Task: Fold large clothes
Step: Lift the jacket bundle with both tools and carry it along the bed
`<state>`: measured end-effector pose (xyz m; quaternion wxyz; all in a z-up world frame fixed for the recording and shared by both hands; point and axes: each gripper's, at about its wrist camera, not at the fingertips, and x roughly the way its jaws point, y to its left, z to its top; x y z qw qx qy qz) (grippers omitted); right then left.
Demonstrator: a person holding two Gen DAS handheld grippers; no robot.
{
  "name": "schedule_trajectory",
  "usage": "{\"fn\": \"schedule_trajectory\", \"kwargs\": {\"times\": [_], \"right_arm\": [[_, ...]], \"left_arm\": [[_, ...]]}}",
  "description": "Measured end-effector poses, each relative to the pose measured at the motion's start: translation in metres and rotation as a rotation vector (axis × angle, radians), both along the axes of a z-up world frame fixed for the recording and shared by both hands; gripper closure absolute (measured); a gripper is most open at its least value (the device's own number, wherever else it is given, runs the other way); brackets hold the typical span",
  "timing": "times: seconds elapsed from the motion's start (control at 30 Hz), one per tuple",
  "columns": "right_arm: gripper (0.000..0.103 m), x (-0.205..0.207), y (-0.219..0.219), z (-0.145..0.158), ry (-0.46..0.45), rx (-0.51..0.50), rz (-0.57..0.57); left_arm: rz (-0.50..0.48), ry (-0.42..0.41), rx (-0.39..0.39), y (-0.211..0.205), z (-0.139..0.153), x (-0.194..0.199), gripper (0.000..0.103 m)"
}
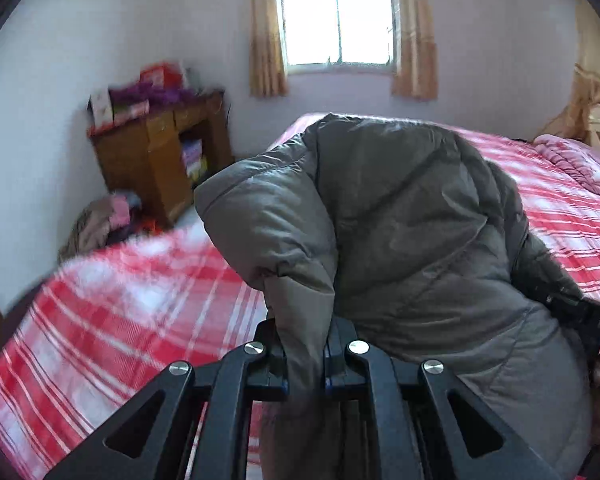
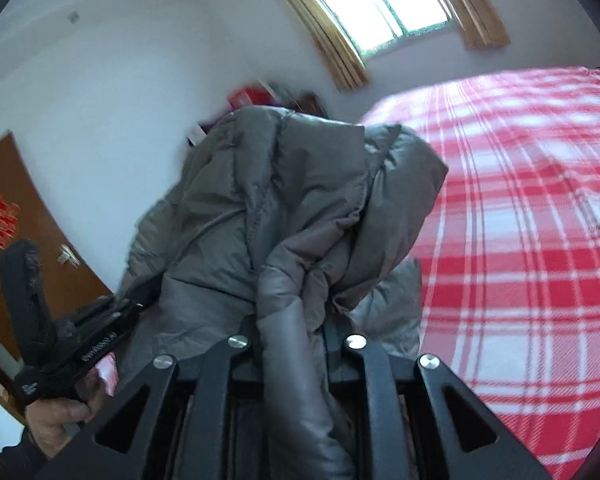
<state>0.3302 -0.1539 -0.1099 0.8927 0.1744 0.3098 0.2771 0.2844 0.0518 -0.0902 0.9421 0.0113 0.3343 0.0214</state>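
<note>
A grey padded jacket (image 1: 400, 220) hangs bunched above the bed with the red and white checked sheet (image 1: 120, 300). My left gripper (image 1: 304, 332) is shut on a fold of its edge, with cloth running down between the jaws. At the right edge of the left wrist view, the right gripper's body (image 1: 580, 312) pokes out from behind the jacket. In the right wrist view the jacket (image 2: 280, 200) is draped in front of me, and my right gripper (image 2: 288, 328) is shut on a thick padded fold. A hand (image 2: 56, 416) holds the left gripper (image 2: 80, 344) at the lower left.
A wooden cabinet (image 1: 160, 152) with boxes on top stands in the far left corner, and a pile of clothes (image 1: 100, 224) lies on the floor beside it. A pink quilt (image 1: 576, 160) lies at the head of the bed. A brown door (image 2: 20, 220) is on the left wall.
</note>
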Motion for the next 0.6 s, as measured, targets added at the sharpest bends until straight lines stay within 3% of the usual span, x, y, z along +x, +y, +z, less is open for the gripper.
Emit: {"fn": "schedule_trajectory", "kwargs": {"times": [0.03, 0.13, 0.2, 0.27, 0.37, 0.43, 0.5, 0.6], "right_arm": [[0.078, 0.007, 0.008, -0.011, 0.042, -0.027, -0.010], [0.046, 0.025, 0.025, -0.044, 0.177, -0.122, -0.024], [0.030, 0.028, 0.026, -0.057, 0.176, -0.151, -0.040], [0.022, 0.033, 0.027, -0.060, 0.177, -0.196, -0.058], [0.020, 0.050, 0.019, -0.072, 0.249, -0.122, -0.018], [0.027, 0.060, 0.012, -0.078, 0.272, -0.048, 0.010], [0.057, 0.065, 0.015, -0.084, 0.305, 0.049, 0.090], [0.080, 0.068, 0.018, -0.082, 0.306, 0.102, 0.124]], "left_arm": [[0.005, 0.014, 0.002, 0.004, -0.007, 0.002, 0.092], [0.008, 0.023, 0.017, 0.010, -0.030, 0.001, 0.092], [0.004, 0.018, 0.030, 0.009, -0.037, 0.001, 0.092], [0.001, 0.020, 0.043, 0.006, -0.039, 0.002, 0.092], [0.009, 0.029, 0.037, 0.006, -0.046, 0.004, 0.092], [0.016, 0.026, 0.036, 0.005, -0.048, 0.004, 0.092], [0.024, 0.020, 0.033, 0.007, -0.047, 0.003, 0.092], [0.044, 0.006, 0.011, 0.016, -0.035, -0.003, 0.092]]}}
